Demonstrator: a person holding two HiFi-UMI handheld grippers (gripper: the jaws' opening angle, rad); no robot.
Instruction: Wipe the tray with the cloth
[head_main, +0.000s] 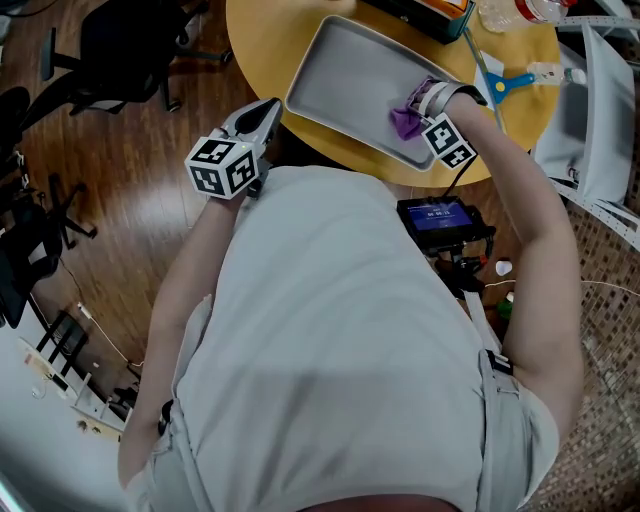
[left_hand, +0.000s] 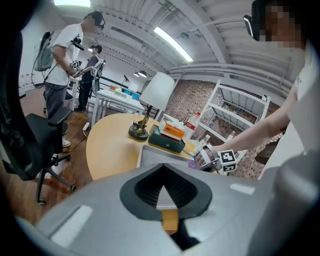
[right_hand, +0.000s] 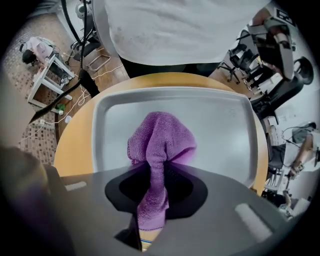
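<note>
A grey tray (head_main: 340, 80) lies on the round yellow table (head_main: 260, 40). My right gripper (head_main: 420, 105) is over the tray's near right part, shut on a purple cloth (head_main: 405, 122) that bunches down onto the tray floor. In the right gripper view the cloth (right_hand: 160, 140) runs up between the jaws of the right gripper (right_hand: 155, 170) and spreads on the tray (right_hand: 215, 130). My left gripper (head_main: 268, 112) hangs just off the table edge by the tray's near left corner, shut and holding nothing. The left gripper view looks past the left gripper (left_hand: 162, 172) at the tray (left_hand: 150, 152).
Behind the tray stand a dark green box (left_hand: 167, 140) with an orange pack on it, a desk lamp (left_hand: 145, 125) and bottles. A blue-handled tool (head_main: 510, 82) lies at the table's right. Office chairs (head_main: 120, 50) stand on the wood floor. Two people (left_hand: 60, 55) work far behind.
</note>
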